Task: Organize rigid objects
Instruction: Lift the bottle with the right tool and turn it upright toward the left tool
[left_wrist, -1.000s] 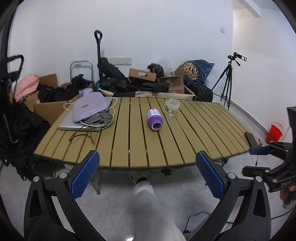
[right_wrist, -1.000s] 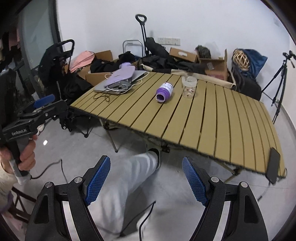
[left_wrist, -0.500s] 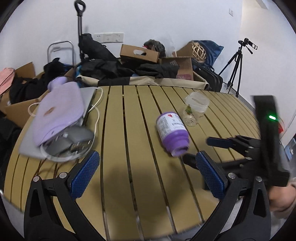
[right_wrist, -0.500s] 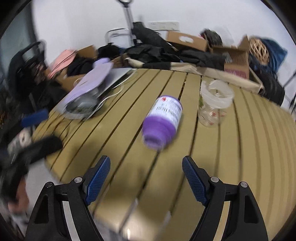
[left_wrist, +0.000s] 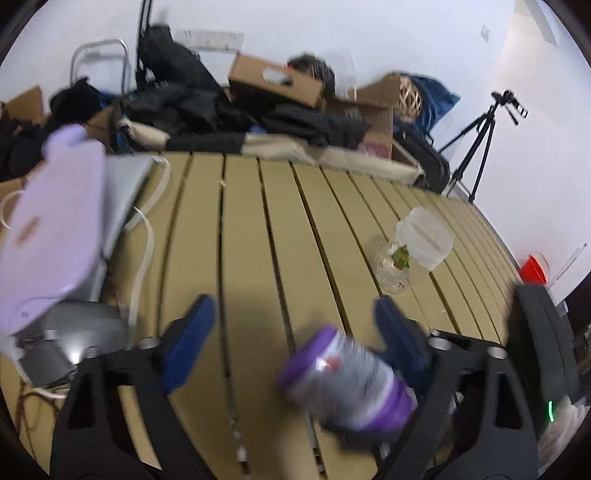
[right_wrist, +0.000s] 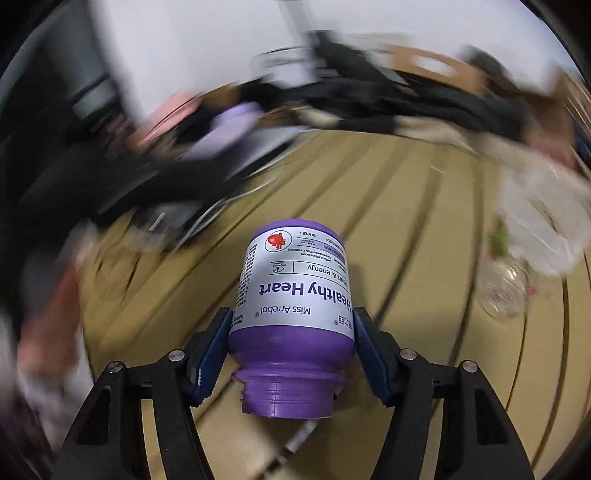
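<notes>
Right wrist view: the purple bottle (right_wrist: 293, 314) is pinched at its shoulders between the blue pads of the right gripper (right_wrist: 291, 354), neck toward the camera, above the slatted tabletop (right_wrist: 406, 229). The left gripper (left_wrist: 291, 325) is seen with jaws spread wide, nothing between them. A clear jar (left_wrist: 400, 264) is noted near the tabletop's right edge.

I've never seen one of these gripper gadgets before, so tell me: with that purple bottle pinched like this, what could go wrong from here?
1. The right gripper pinches the round purple supplement bottle only low on its body near the neck, so it might pivot or slip.
2. The clear lidded jar stands close by on the slatted table; a swing could topple it.
3. The left gripper hangs open right beside the bottle and could bump it.
</notes>
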